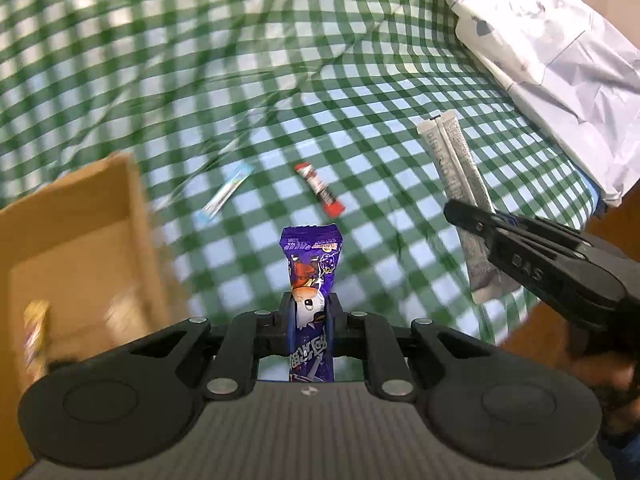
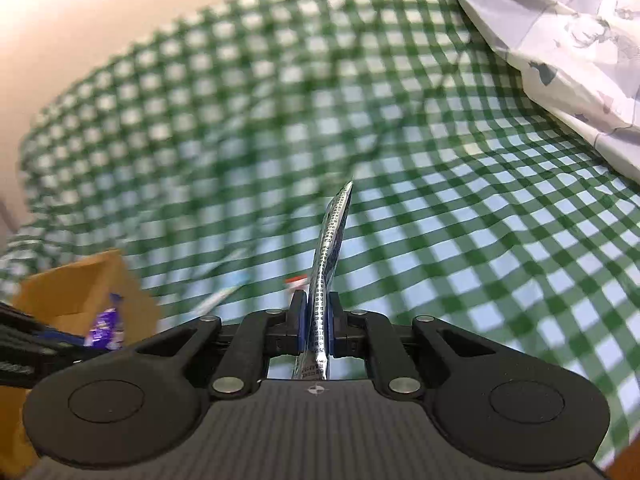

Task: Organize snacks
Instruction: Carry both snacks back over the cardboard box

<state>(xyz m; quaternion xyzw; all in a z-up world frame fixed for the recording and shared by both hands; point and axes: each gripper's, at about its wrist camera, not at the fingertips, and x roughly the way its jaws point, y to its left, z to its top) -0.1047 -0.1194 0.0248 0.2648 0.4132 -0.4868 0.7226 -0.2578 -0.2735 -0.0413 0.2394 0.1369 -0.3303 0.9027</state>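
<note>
- Green-and-white checked cloth (image 1: 360, 80) covers the surface we work over, and it fills most of both wrist views.
- We see our left gripper (image 1: 311, 316) clamped on a purple snack packet (image 1: 312, 264), which stands up straight between the two fingers with its crimped top end pointing away from the camera.
- Our right gripper (image 2: 318, 320) is closed tight on a silver packet (image 2: 330, 248), held edge-on so that it rises as a thin strip ahead of the fingers.
- From the left wrist view we see that same silver packet as a long grey-white sachet at the right, with the right gripper's black fingers pinching it near its lower half.
- On the cloth, beyond the purple packet, lie a red stick packet (image 1: 319, 189) and, to its left, a pale blue stick packet (image 1: 226, 192), apart from each other.
- A brown cardboard box (image 1: 80, 240) sits open at the left; inside it we make out something yellow, too blurred to name.
- A white printed pillow (image 1: 560, 60) lies along the far right edge of the cloth.
</note>
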